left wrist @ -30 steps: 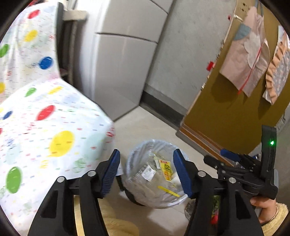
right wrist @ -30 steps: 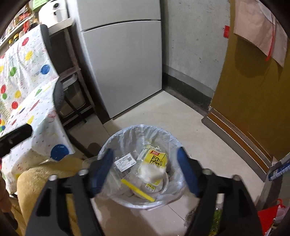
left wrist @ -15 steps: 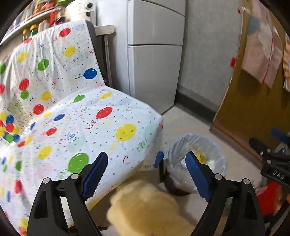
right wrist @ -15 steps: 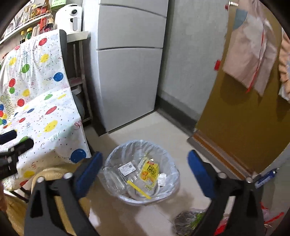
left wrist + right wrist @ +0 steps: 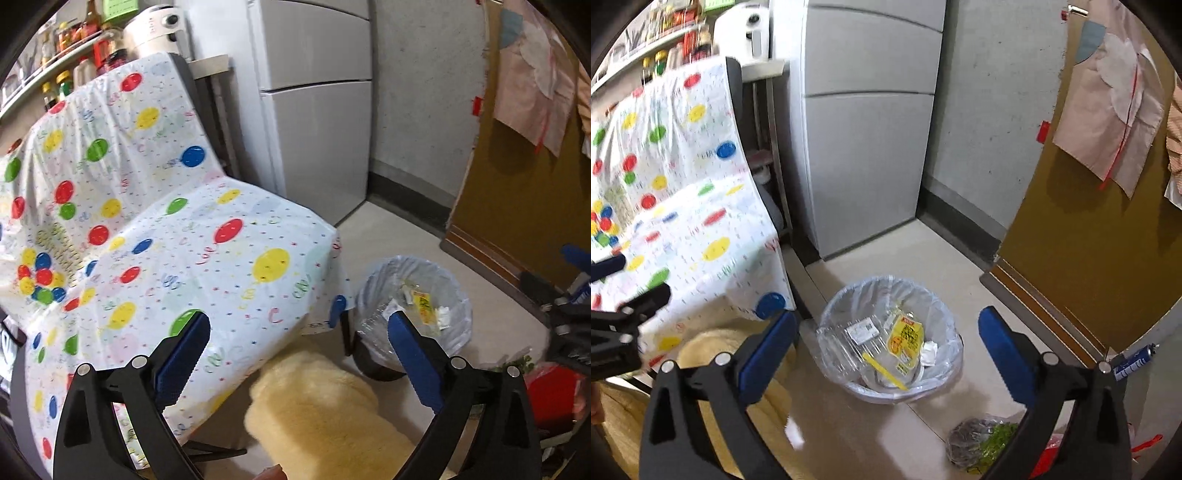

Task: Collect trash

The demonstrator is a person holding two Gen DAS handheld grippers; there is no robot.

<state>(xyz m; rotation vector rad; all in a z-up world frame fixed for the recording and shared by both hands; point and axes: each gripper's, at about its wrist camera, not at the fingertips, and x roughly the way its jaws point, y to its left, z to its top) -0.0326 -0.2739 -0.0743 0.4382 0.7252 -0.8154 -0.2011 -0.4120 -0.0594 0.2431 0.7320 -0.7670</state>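
The trash bin (image 5: pixel 890 338) is standing on the pale floor (image 5: pixel 923 258), lined with a clear bag and holding a yellow packet (image 5: pixel 905 338) and wrappers. My right claw (image 5: pixel 886 354) is hanging released above it, gripping nothing. My left claw (image 5: pixel 299 354) is also spread wide and is holding nothing. A balloon-print cover (image 5: pixel 166 240) is draping the chair beside the bin, a grey fridge (image 5: pixel 864 155) is standing behind, and a bag of greens (image 5: pixel 982 443) is lying near the bin.
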